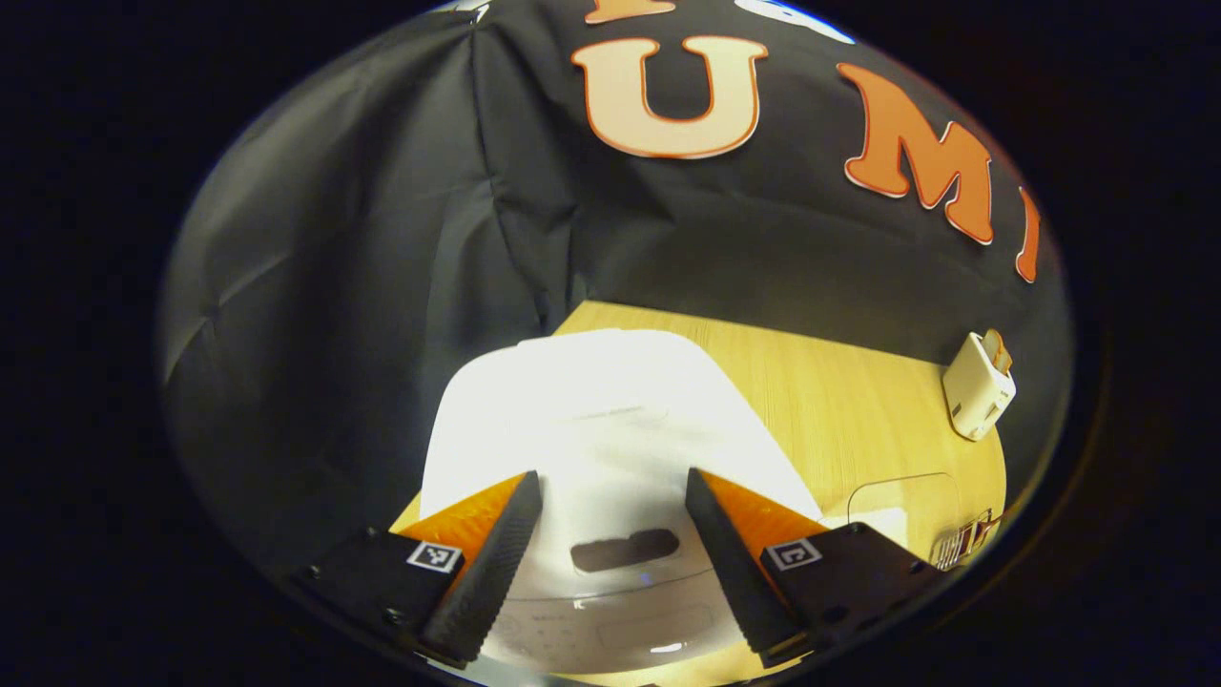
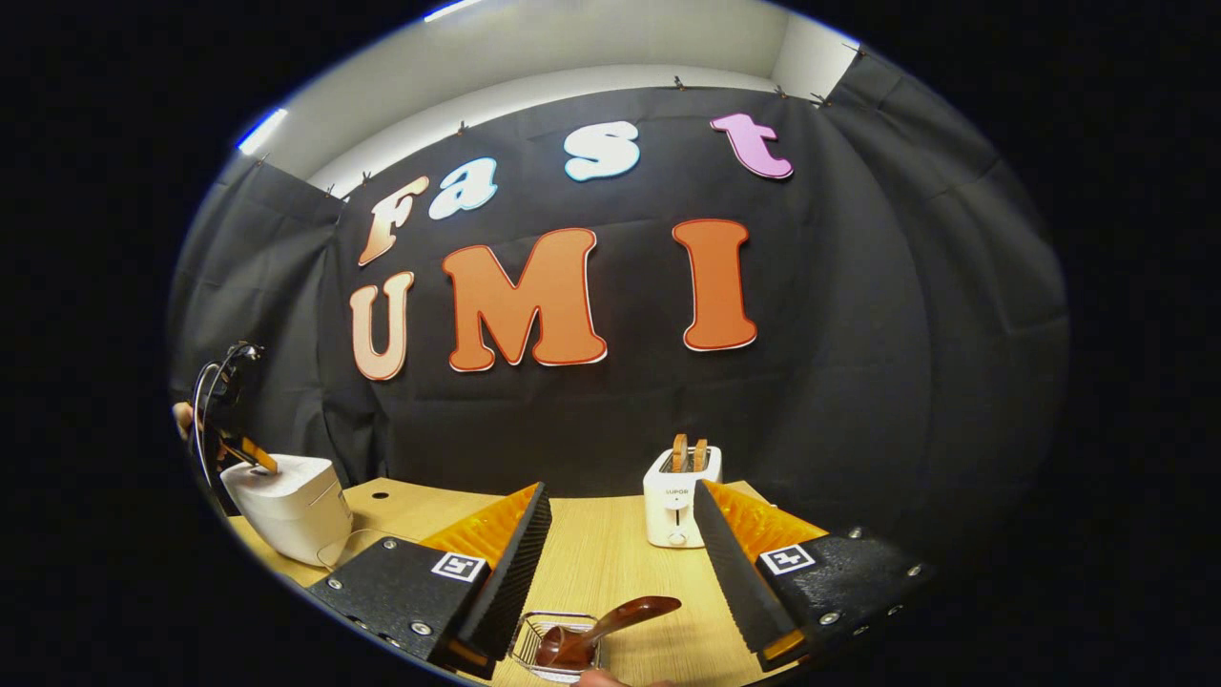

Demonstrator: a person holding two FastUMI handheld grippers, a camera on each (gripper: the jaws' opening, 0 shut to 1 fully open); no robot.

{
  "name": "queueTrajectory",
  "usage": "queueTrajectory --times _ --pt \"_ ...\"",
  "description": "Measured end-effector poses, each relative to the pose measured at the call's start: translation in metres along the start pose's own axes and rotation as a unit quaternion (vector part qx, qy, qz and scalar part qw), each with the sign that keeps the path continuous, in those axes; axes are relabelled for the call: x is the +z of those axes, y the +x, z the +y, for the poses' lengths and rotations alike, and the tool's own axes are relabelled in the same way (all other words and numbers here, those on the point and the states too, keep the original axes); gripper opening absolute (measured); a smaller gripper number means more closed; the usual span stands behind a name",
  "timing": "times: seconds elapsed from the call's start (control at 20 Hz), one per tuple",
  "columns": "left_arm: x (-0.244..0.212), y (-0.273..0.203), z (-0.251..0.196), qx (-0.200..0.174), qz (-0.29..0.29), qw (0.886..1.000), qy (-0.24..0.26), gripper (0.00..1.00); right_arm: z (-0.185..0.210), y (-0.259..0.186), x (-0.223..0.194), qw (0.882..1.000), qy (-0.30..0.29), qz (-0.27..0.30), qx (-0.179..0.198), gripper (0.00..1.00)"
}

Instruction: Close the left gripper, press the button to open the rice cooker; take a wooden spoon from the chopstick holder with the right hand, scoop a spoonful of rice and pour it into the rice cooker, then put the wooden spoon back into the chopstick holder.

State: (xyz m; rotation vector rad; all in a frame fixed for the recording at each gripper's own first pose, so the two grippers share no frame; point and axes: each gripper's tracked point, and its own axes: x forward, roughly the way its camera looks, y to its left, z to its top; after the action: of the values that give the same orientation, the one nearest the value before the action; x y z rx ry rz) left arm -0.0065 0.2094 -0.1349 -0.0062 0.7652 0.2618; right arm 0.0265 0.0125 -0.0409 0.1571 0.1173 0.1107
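Left gripper point(image 1: 610, 501): fingers spread wide apart, holding nothing, poised above the closed, glossy white rounded rice cooker point(image 1: 601, 429). The cooker's dark oblong lid button point(image 1: 625, 551) lies between the two fingers, toward 6 o'clock in the left gripper view, so the press is judged not yet begun; the fingers must first come together. The pale wooden worktop point(image 1: 839, 401) extends toward 2 o'clock, where a small white toaster point(image 1: 977, 386) stands.

Right gripper point(image 2: 620, 534): fingers likewise apart and empty, held level over the worktop. At 6 o'clock, just beneath them, the dark brown wooden spoon point(image 2: 610, 625) rests in a clear rectangular chopstick holder point(image 2: 534, 644), its long axis running from 7 toward 2 o'clock. The rice cooker sits far off at 9 o'clock, with the left gripper above it.
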Motion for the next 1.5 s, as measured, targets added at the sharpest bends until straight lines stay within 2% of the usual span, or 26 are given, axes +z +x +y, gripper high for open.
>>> queueTrajectory --times 0.45,0.55,0.65,0.85,0.9,1.0,1.1,1.15,1.35,1.5 --pt "0.003 0.003 0.001 0.013 -0.015 1.0 -0.005 1.0 0.005 -0.008 0.002 1.0 -0.026 0.001 0.002 0.89" --pt "0.009 0.0 0.0 0.009 -0.031 0.999 -0.006 0.97 0.009 -0.009 0.006 1.0 -0.03 -0.003 0.004 0.89" --pt "0.015 -0.004 0.0 0.013 -0.05 0.999 -0.005 1.0 0.011 -0.009 0.007 0.999 -0.035 -0.004 0.005 0.89" --pt "0.036 -0.018 -0.009 0.013 -0.113 0.994 0.005 0.98 0.02 -0.01 0.007 0.999 -0.045 -0.003 0.007 0.89" --pt "0.042 -0.026 -0.011 0.015 -0.134 0.991 0.009 1.0 0.022 -0.011 0.008 0.999 -0.048 -0.004 0.009 0.9" --pt "0.051 -0.043 -0.018 0.011 -0.171 0.985 0.011 0.97 0.029 -0.01 0.008 0.998 -0.054 -0.006 0.012 0.9" --pt "0.058 -0.061 -0.027 -0.003 -0.205 0.979 0.01 1.0 0.034 -0.011 0.009 0.998 -0.057 -0.009 0.015 0.9" --pt "0.06 -0.071 -0.032 -0.01 -0.223 0.975 0.013 0.97 0.037 -0.01 0.01 0.998 -0.058 -0.011 0.017 0.91" --pt "0.068 -0.105 -0.049 -0.019 -0.307 0.951 0.045 0.99 0.046 -0.008 0.006 0.998 -0.058 -0.012 0.02 0.91" --pt "0.071 -0.122 -0.078 -0.04 -0.359 0.931 0.056 0.96 0.052 -0.007 0.006 0.998 -0.057 -0.015 0.02 0.92"
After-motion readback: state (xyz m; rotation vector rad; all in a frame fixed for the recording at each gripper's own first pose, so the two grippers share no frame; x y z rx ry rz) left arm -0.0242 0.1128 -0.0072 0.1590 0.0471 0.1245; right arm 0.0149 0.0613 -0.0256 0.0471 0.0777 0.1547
